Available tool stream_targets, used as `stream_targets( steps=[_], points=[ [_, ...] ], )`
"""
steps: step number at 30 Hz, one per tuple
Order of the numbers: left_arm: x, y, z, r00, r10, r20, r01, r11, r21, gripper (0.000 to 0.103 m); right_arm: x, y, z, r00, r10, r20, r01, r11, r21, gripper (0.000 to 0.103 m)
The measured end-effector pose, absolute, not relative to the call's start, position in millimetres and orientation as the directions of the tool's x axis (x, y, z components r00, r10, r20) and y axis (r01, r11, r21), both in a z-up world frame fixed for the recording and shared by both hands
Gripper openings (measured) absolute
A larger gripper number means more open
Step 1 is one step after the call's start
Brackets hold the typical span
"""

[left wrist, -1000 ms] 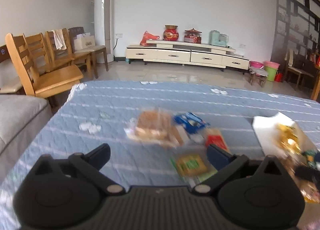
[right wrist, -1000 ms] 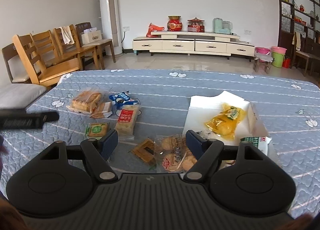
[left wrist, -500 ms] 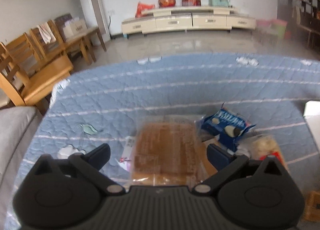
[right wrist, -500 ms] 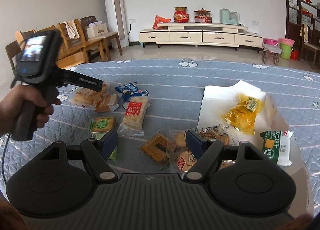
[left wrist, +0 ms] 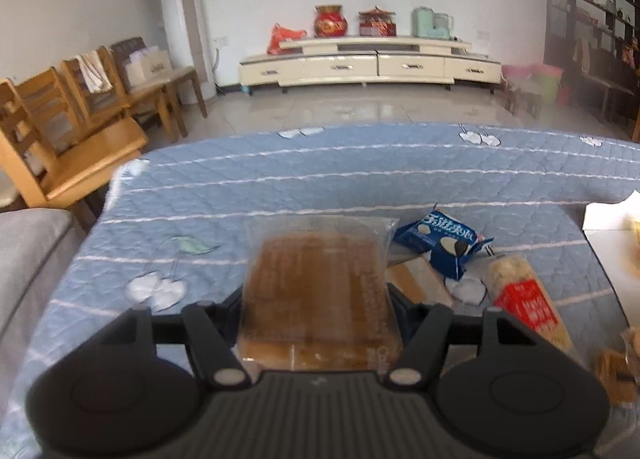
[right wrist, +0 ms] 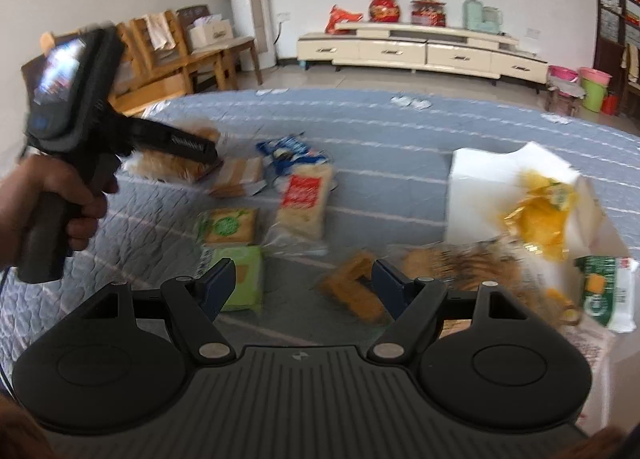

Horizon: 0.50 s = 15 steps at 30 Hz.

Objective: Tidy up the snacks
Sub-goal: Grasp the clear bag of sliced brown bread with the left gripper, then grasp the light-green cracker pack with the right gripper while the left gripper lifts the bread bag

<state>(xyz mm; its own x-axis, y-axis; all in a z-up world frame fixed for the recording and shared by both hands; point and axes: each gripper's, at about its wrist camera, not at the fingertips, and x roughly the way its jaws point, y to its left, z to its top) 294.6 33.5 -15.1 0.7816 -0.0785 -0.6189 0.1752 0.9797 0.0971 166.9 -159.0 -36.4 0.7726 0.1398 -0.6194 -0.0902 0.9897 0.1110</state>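
A clear packet of brown cake (left wrist: 320,283) lies on the blue quilted table (left wrist: 320,175). My left gripper (left wrist: 316,299) has this packet between its closing jaws, and both fingers press its sides. In the right wrist view a hand holds the left gripper (right wrist: 196,147) over the same packet at the left. My right gripper (right wrist: 304,287) hangs open above the near snacks, nothing between its fingers. A brown cracker packet (right wrist: 356,291) lies just beyond its right finger. A blue cookie packet (left wrist: 440,239) and a red-labelled packet (left wrist: 524,307) lie right of the cake.
A white open box (right wrist: 500,179) at the right holds a yellow packet (right wrist: 540,215), with a green-and-white packet (right wrist: 604,291) beside it. Two green packets (right wrist: 228,225) lie near the right gripper's left finger. Wooden chairs (left wrist: 60,139) and a grey sofa (left wrist: 24,251) stand past the table's left edge.
The left gripper came forward and down over the brown cake packet, and its jaws narrowed onto it. The right gripper sank closer to the snacks, still open.
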Motion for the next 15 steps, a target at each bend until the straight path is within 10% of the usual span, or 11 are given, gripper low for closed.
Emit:
stream_targets(
  steps=[11, 15],
  points=[
    [222, 76, -7, 0.803, 0.009, -0.595, 0.057, 0.994, 0.092, 0.067, 203, -111, -64, 0.682, 0.169, -0.711, -0.129, 0.985, 0.111, 0.103],
    [204, 77, -5, 0.807, 0.012, -0.591, 0.046, 0.995, 0.083, 0.067, 204, -103, -64, 0.701, 0.136, -0.700, -0.128, 0.990, 0.065, 0.060]
  ],
)
